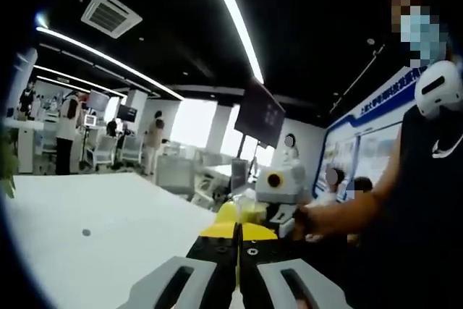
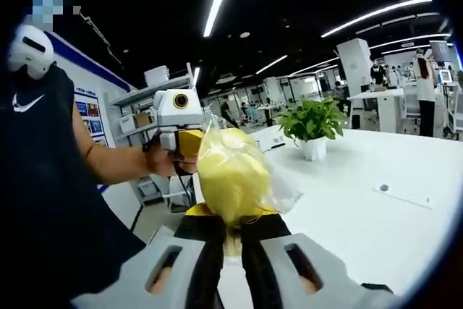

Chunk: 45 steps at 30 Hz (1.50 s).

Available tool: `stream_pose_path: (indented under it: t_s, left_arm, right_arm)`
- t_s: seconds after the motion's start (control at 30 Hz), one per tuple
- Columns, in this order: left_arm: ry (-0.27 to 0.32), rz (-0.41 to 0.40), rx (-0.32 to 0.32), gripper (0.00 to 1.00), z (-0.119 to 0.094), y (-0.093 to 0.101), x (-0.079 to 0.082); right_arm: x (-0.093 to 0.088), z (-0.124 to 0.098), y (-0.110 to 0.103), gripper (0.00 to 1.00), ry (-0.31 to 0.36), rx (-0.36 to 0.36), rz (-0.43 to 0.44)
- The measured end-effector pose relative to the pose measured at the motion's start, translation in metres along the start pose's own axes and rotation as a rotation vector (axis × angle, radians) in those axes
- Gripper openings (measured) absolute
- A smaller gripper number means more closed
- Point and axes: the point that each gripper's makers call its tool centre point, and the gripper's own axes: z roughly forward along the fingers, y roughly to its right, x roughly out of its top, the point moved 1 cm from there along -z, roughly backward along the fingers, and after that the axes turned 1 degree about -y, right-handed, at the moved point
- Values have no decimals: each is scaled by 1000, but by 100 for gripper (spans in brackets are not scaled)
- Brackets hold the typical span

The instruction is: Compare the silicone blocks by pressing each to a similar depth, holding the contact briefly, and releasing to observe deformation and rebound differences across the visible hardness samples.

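The right gripper (image 2: 233, 233) pinches a yellow block in a clear bag (image 2: 233, 171) above the white desk (image 2: 362, 208), whose near edge runs below. The left gripper (image 1: 237, 240) is closed on the bag's other end. A potted plant (image 2: 312, 127) stands behind.

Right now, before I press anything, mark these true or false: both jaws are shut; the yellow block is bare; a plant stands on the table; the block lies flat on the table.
1. Both grippers are shut. True: right gripper pinches the yellow block; left gripper grips it too.
2. The block is bare. False: it sits in a clear plastic bag.
3. A potted plant stands on the white table. True.
4. The block lies on the table. False: it is held aloft.
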Motion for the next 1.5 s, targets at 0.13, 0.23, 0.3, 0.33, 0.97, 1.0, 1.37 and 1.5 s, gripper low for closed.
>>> stream_pose_path:
  t_s: [0.13, 0.23, 0.3, 0.33, 0.97, 1.0, 1.37, 1.5]
  left_arm:
    - [9, -8, 2, 0, -2, 1, 6]
    - [9, -4, -1, 0, -3, 1, 7]
    - [10, -8, 2, 0, -4, 0, 7]
    - [10, -15, 2, 0, -3, 0, 6]
    - [28, -29, 13, 0, -4, 2, 11]
    - [29, -29, 12, 0, -4, 3, 11]
    - [48, -41, 29, 0, -9, 3, 16]
    - [65, -54, 44, 0, -11, 0, 19]
  right_arm:
    - [5, 3, -1, 6, 37, 7, -20]
    - [6, 5, -2, 8, 46, 18, 2]
    - [6, 5, -1, 9, 45, 11, -1]
    - [6, 5, -1, 11, 47, 10, 3]
    - [10, 4, 8, 76, 94, -72, 26]
    - [10, 3, 9, 79, 97, -85, 20]
    - [19, -9, 18, 97, 154, -182, -70]
    - [17, -17, 24, 97, 149, -217, -73]
